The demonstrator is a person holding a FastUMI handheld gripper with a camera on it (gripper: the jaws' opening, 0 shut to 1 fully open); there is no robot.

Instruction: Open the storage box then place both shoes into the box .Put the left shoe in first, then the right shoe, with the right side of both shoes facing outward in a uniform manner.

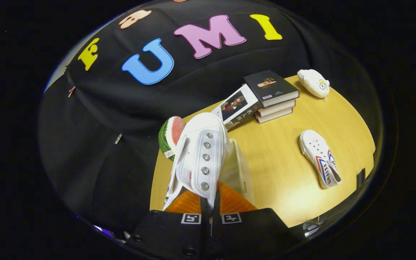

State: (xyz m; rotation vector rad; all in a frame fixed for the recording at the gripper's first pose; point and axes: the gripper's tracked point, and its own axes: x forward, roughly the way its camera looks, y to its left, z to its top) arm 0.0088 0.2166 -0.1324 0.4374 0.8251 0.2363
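Above wooden table (284, 173) | hand-held gripper (211, 207) pinching white canvas shoe (202, 155)

Cloth-walled recording booth (96, 119), wooden table (284, 169)

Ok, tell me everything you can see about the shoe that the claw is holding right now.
The held shoe is a white canvas-looking sneaker with no laces. A row of metal eyelets runs down the strip facing the camera, and a rubbery sole edge shows on its left. It is lifted, its far end pointing away from the camera and its near end pinched in the claw, whose fingers are closed tight on the fabric. It hangs above the clear storage box, with the watermelon slice behind it.
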